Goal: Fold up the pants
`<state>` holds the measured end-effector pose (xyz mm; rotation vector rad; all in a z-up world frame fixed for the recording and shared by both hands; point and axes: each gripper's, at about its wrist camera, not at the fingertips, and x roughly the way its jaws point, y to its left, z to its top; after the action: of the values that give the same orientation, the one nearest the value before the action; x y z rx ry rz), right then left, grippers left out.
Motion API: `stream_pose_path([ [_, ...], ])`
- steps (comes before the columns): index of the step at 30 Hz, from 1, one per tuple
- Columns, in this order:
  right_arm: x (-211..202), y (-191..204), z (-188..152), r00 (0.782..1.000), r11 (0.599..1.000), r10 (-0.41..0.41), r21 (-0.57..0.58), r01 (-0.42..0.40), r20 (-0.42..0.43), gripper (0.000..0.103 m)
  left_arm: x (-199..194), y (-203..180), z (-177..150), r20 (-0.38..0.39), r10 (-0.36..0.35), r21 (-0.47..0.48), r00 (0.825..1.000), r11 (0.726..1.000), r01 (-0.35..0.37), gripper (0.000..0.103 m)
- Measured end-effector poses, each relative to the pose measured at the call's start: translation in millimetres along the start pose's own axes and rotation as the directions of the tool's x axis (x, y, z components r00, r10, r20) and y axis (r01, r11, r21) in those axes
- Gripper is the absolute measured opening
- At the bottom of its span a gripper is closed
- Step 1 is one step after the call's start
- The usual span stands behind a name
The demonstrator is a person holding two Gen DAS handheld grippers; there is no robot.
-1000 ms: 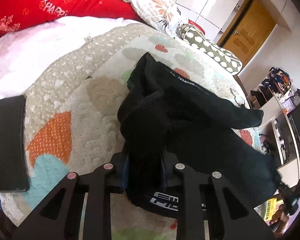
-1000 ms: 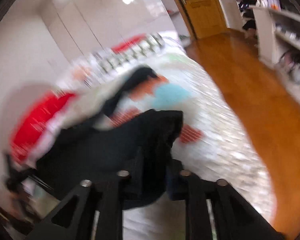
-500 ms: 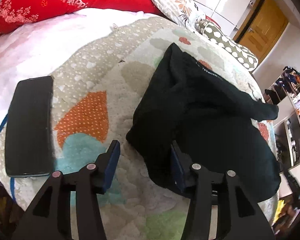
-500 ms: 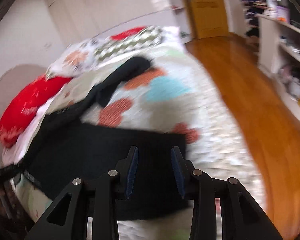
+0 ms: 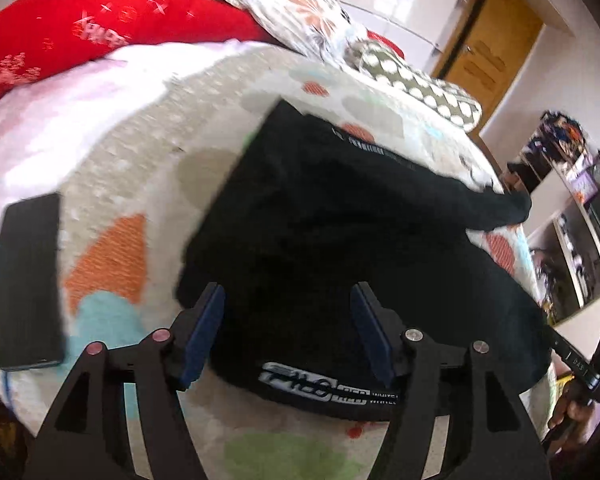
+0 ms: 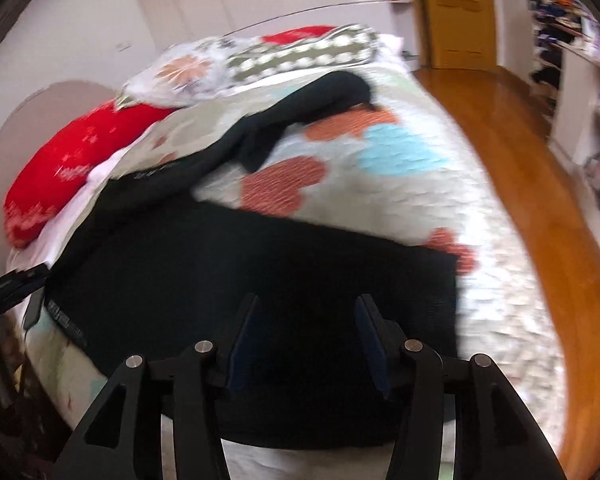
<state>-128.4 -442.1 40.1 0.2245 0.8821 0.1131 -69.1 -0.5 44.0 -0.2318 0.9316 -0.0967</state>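
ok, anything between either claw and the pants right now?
Nothing visible. The left claw and right claw are both open directly over the black pants on the bed quilt. The dark phone lies well off to the side.

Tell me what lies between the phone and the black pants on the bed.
Only patterned quilt, with an orange patch, separates the phone from the pants; nothing else lies on that stretch. The left wrist view shows it.

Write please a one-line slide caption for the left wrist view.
Left gripper, jaws open, above black pants on the patterned quilt.
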Motion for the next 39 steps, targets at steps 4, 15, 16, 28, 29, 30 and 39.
stream_pose_path([
  [4,24,7,-7,0.999,1.0,-0.007,-0.018,0.006,-0.048,0.053,23,-4,-8,-0.026,0.037,0.054,0.999,0.998,-0.035,0.075],
  [15,19,38,68,0.996,0.987,0.078,-0.145,-0.073,0.032,0.066,7,-12,46,0.023,-0.013,0.149,1.0,0.989,0.009,0.084],
  [16,22,46,81,0.994,0.98,0.099,-0.179,-0.09,0.039,0.07,10,-13,53,0.02,-0.025,0.155,0.999,0.988,0.021,0.085],
  [28,129,110,185,0.979,0.896,0.167,-0.397,-0.2,-0.117,0.076,119,-41,163,-0.218,-0.108,0.372,0.97,0.91,0.185,0.086],
  [29,139,112,188,0.977,0.889,0.162,-0.409,-0.204,-0.135,0.076,124,-41,168,-0.216,-0.102,0.384,0.971,0.906,0.181,0.086],
  [30,152,115,190,0.975,0.882,0.157,-0.422,-0.21,-0.157,0.076,133,-42,173,-0.225,-0.093,0.402,0.97,0.898,0.18,0.086],
  [39,216,109,191,0.96,0.862,0.08,-0.465,-0.202,-0.27,0.076,191,-60,179,-0.294,0.029,0.573,0.955,0.806,0.152,0.086],
])
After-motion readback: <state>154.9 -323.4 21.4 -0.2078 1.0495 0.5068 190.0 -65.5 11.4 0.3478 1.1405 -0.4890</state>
